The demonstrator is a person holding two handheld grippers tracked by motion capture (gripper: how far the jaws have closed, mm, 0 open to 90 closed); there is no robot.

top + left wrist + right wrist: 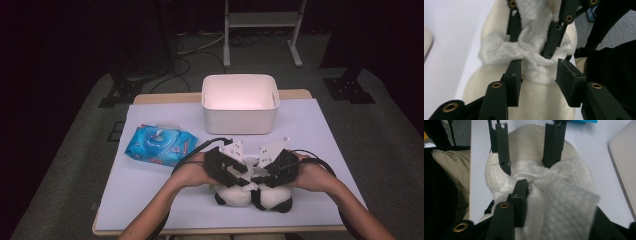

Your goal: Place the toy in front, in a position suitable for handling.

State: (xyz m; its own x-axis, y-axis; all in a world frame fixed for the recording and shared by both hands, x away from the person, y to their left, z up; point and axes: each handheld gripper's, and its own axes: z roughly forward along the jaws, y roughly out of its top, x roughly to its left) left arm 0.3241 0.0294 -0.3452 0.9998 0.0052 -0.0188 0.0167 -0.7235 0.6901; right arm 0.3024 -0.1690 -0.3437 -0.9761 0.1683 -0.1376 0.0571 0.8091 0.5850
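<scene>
Panda toy (252,195), low centre of the frame near the bench (150,200) front edge, wears a wipe (564,195); left claw (239,175) and right claw (261,176) stand apart around its knot, unclamped.

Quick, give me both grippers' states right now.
Left gripper: jaws part open around the bunched white wipe on the panda plush; grip unclear.
Right gripper: at the same wipe, grip unclear.

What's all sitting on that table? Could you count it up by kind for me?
Plush panda toy: 1
White wet wipe, lying on the panda: 1
Blue pack of wipes: 1
White bin: 1
Hand-held gripper: 2, left gripper and right gripper
Total: 6
</scene>
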